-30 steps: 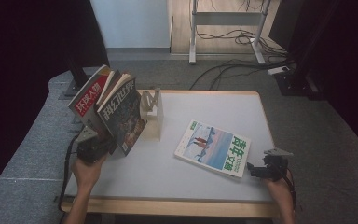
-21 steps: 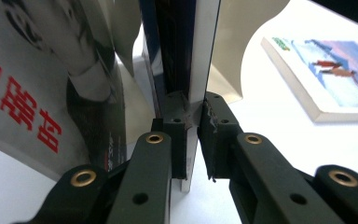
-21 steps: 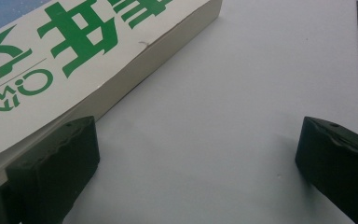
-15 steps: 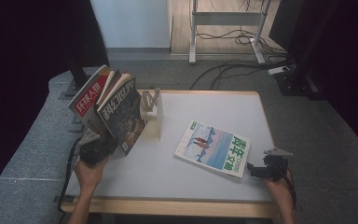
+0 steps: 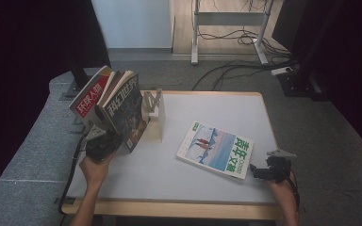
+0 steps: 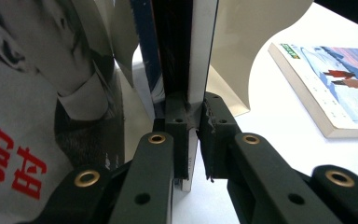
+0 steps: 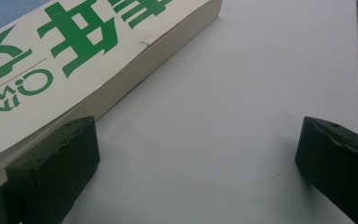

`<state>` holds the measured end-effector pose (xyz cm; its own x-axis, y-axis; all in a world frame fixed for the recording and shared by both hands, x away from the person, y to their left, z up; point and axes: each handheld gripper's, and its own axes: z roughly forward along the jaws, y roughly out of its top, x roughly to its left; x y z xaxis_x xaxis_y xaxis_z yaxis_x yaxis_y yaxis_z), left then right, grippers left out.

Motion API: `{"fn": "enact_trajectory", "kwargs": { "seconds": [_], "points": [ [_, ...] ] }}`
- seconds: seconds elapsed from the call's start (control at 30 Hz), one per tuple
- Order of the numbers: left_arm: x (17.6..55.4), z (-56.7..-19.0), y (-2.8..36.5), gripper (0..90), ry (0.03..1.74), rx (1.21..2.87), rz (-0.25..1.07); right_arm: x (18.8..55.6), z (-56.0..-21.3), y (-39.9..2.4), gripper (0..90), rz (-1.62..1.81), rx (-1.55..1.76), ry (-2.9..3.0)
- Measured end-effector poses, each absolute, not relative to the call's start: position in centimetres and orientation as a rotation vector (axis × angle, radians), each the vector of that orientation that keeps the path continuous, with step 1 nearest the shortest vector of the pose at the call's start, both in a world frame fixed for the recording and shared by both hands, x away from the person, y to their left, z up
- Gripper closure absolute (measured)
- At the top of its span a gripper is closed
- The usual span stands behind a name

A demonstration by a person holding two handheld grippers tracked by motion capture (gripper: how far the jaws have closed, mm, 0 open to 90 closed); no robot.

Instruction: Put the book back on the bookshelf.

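My left fingers [image 6: 193, 140] clamp the bottom edge of the dark-covered magazine [image 5: 125, 110], standing upright, long axis rising, just beside the white bookend [image 5: 154, 113]. Next to it, the red magazine [image 5: 90, 96] shows white Chinese characters. My right fingers [image 7: 196, 163] are spread wide on the counter [image 5: 169, 169].
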<state>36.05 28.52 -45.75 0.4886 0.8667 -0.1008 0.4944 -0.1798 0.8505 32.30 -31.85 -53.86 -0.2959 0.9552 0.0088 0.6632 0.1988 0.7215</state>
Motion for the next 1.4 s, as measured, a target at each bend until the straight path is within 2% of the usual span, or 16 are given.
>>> {"fn": "enact_trajectory", "kwargs": {
  "seconds": [0.6,1.03,1.4],
  "points": [
    [36.6,-45.7,28.1,80.1,1.141,1.842,0.54,32.3,-53.9,-31.9,0.0,0.876,1.506,2.035],
    [33.7,-45.9,29.3,55.3,1.093,1.881,0.528,32.3,-53.9,-31.8,0.0,0.875,1.506,2.035],
    [32.6,-47.2,27.3,21.4,0.977,1.956,0.423,32.3,-53.9,-31.8,0.0,0.875,1.505,2.035]
  ]
}}
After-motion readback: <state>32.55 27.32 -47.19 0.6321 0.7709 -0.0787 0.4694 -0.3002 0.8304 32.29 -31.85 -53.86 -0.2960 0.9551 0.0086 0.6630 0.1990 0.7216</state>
